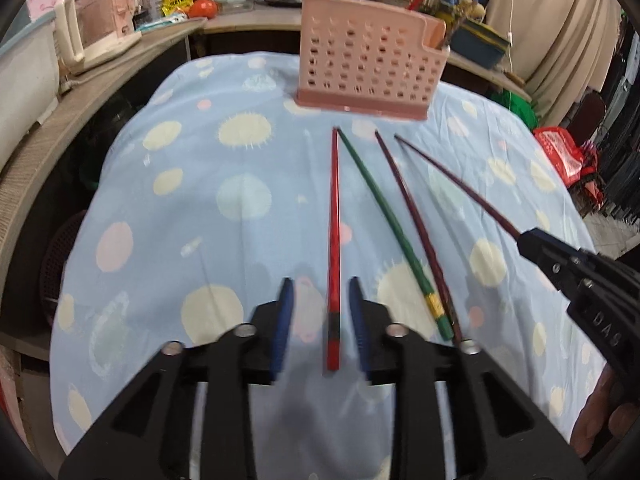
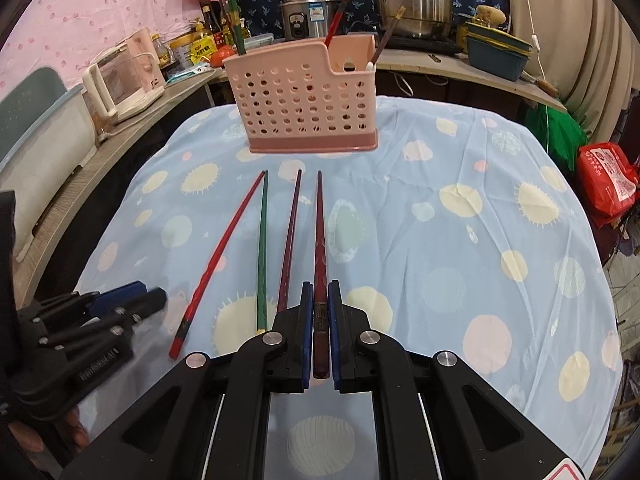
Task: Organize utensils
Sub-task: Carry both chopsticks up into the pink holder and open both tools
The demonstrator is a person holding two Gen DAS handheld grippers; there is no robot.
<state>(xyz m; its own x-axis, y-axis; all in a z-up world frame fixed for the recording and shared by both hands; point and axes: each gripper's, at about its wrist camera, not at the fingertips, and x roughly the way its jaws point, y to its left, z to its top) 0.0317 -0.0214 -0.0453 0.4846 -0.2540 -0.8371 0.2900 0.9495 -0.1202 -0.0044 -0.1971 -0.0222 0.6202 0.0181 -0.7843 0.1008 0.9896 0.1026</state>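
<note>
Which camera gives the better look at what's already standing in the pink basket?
The right wrist view. The pink basket shows its open top, with several chopsticks standing inside. The left wrist view blurs the basket and mostly hides its contents.

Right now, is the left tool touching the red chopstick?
Apart. The left wrist view shows the red chopstick lying between the open pads of the left tool, with blue cloth visible on both sides of it.
</note>
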